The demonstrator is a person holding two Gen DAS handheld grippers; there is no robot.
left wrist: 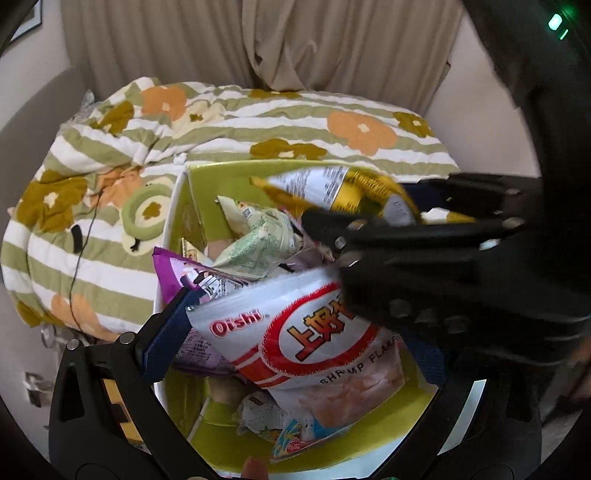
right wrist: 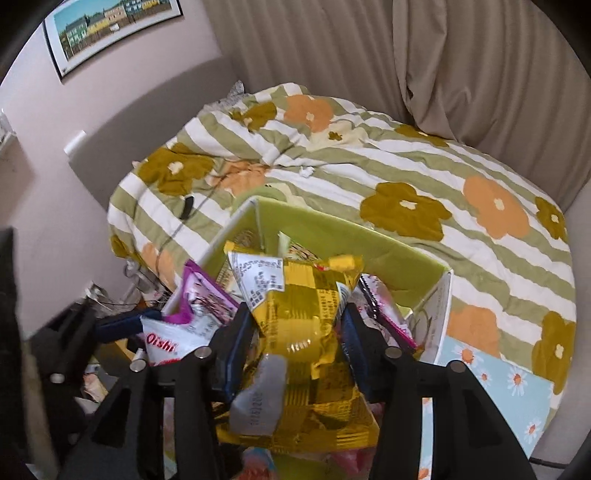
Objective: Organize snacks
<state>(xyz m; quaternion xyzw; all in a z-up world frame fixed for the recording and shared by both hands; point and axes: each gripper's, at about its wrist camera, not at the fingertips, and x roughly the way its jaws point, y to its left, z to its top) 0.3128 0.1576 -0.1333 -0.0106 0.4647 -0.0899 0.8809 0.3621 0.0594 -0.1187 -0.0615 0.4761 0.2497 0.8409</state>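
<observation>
A green-lined white box [left wrist: 199, 206] [right wrist: 332, 236] holds several snack packs. My left gripper [left wrist: 280, 295] is shut on a white and red Oishi shrimp flakes bag [left wrist: 314, 332] and holds it over the box; the bag also shows in the right wrist view [right wrist: 162, 347]. Only its left blue pad [left wrist: 170, 328] shows; the right finger is hidden behind the other gripper. My right gripper [right wrist: 295, 325] is shut on a yellow snack bag [right wrist: 299, 314] above the box; that bag shows in the left wrist view [left wrist: 354, 192]. A purple pack [left wrist: 177, 273] [right wrist: 199, 295] lies under the Oishi bag.
The box rests on a bed with a green-striped flowered quilt [left wrist: 258, 122] [right wrist: 406, 177]. Beige curtains [right wrist: 406, 55] hang behind. A framed picture [right wrist: 110, 26] hangs on the pink wall at left. A black cable [left wrist: 85, 236] lies on the quilt. A blue daisy-patterned sheet [right wrist: 517, 387] lies right of the box.
</observation>
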